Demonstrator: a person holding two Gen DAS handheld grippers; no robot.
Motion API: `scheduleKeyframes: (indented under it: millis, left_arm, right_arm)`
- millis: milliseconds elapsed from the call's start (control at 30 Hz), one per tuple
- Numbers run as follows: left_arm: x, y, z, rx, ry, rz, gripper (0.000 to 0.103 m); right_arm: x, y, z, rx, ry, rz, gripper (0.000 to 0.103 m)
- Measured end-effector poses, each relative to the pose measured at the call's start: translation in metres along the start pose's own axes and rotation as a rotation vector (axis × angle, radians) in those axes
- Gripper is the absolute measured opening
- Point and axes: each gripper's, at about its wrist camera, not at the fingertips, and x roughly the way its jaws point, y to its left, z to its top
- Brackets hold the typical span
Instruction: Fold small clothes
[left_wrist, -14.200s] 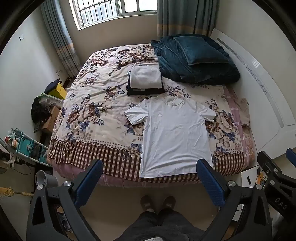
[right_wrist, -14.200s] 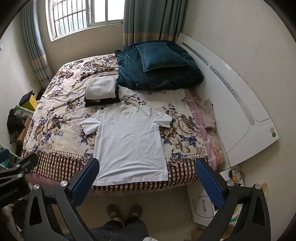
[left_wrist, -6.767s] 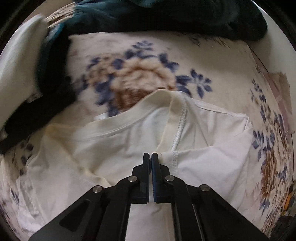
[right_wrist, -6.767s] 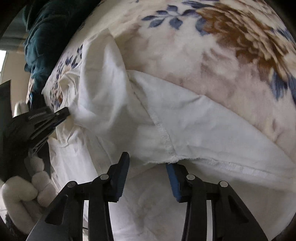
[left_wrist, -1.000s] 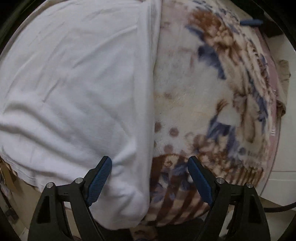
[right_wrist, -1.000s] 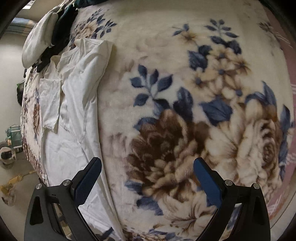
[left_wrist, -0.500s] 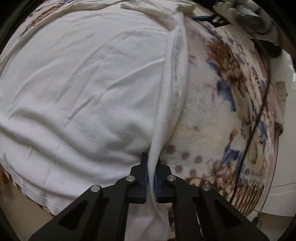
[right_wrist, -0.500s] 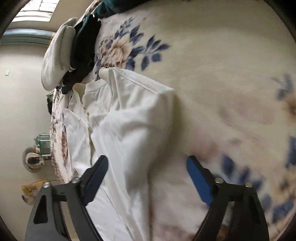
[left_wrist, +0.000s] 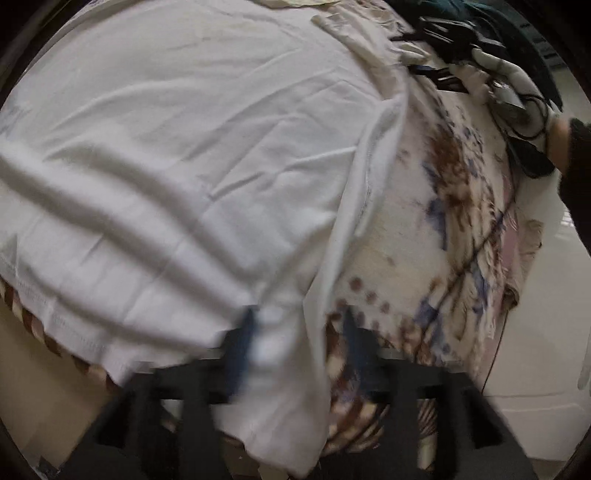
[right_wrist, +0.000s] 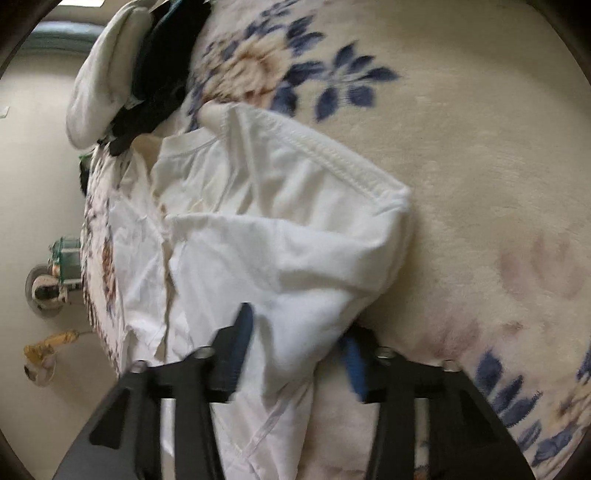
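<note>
A white T-shirt (left_wrist: 177, 147) lies on the floral blanket (left_wrist: 424, 229), its right side folded inward. My left gripper (left_wrist: 299, 332) is open, its blurred blue pads straddling the shirt's folded edge near the hem. In the right wrist view the shirt's shoulder and sleeve (right_wrist: 295, 236) lie folded near the collar. My right gripper (right_wrist: 299, 343) is open, its pads either side of a bunched fold of the sleeve. The right gripper and gloved hand also show in the left wrist view (left_wrist: 461, 44) at top right.
A stack of folded white and black clothes (right_wrist: 122, 74) sits beyond the collar. The bed's foot edge with checked trim (left_wrist: 48, 339) is at lower left. The white headboard side panel (left_wrist: 546, 332) lies to the right. A small cart (right_wrist: 55, 273) stands on the floor.
My left gripper was shut on the shirt's folded edge half a second ago and is now open. My right gripper has moved onto the folded sleeve, its pads narrowing around it.
</note>
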Motion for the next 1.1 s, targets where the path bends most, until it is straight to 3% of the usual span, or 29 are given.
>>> scheduleKeyframes:
  millis: [33, 133, 300, 367, 433, 500, 567, 600, 833, 1100]
  left_arm:
    - [0.001, -0.001, -0.003, 0.011, 0.006, 0.001, 0.068]
    - [0.022, -0.005, -0.009, 0.061, 0.065, 0.048, 0.068]
    - [0.044, -0.021, -0.009, 0.126, 0.031, 0.132, 0.066]
    - [0.046, -0.027, -0.01, 0.155, 0.006, 0.164, 0.048]
    - [0.044, -0.026, -0.01, 0.154, -0.018, 0.173, 0.014]
    - [0.038, -0.019, -0.008, 0.127, -0.039, 0.155, 0.008]
    - [0.033, -0.016, -0.006, 0.103, -0.047, 0.137, 0.006]
    - [0.027, -0.009, -0.007, 0.097, -0.052, 0.132, 0.006]
    - [-0.031, 0.016, 0.002, -0.001, -0.101, 0.077, 0.006]
    - [-0.101, 0.07, 0.047, -0.108, -0.199, 0.068, 0.006]
  right_arm:
    - [0.001, 0.003, -0.001, -0.011, 0.009, 0.006, 0.067]
    - [0.005, 0.009, -0.001, -0.045, 0.024, -0.013, 0.068]
    - [0.005, 0.005, -0.001, -0.003, 0.016, -0.006, 0.068]
    - [0.003, 0.003, 0.0, 0.013, 0.006, -0.003, 0.068]
    - [0.002, 0.0, 0.001, 0.032, 0.003, 0.009, 0.068]
    - [0.0, -0.006, 0.002, 0.058, -0.005, 0.03, 0.068]
    - [-0.004, -0.008, 0.001, 0.074, -0.042, 0.05, 0.044]
    - [-0.005, -0.008, 0.001, 0.069, -0.055, 0.045, 0.009]
    - [-0.031, 0.014, -0.005, 0.052, -0.102, 0.008, 0.006]
    - [-0.053, 0.112, 0.017, -0.011, -0.099, -0.103, 0.006]
